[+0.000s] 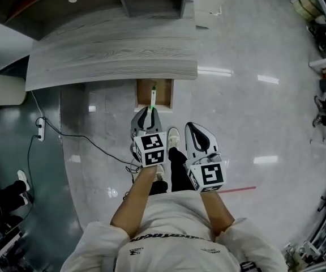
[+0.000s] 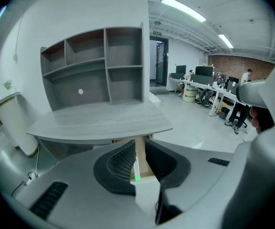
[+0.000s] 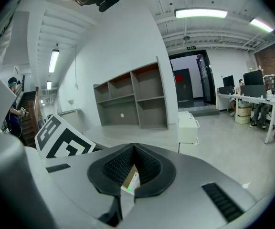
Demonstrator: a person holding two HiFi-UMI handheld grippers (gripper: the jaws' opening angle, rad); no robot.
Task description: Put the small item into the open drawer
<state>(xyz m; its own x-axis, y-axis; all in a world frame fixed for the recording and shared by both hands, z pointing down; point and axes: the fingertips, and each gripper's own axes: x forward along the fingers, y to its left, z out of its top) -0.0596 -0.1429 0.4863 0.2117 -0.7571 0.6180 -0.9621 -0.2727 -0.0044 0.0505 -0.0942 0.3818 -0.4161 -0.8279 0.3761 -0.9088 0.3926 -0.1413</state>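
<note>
White stick point(image 1: 153, 97) in the drawer point(image 1: 165, 94) looks light and stiff; you'd pinch it mid-length. Your left gripper point(image 1: 147, 112) is narrowly parted and empty, your right gripper point(image 1: 192, 127) closed.

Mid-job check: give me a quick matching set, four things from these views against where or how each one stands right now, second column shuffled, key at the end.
Things:
1. small item
2. drawer
3. left gripper
4. right gripper

Place or state:
A. jaws together at the tips, nothing held
B. pulled open under the front edge of the desk
C. lying inside the drawer
D. jaws apart, nothing pressed between the pads

Pairs: 1-C, 2-B, 3-D, 4-A
</note>
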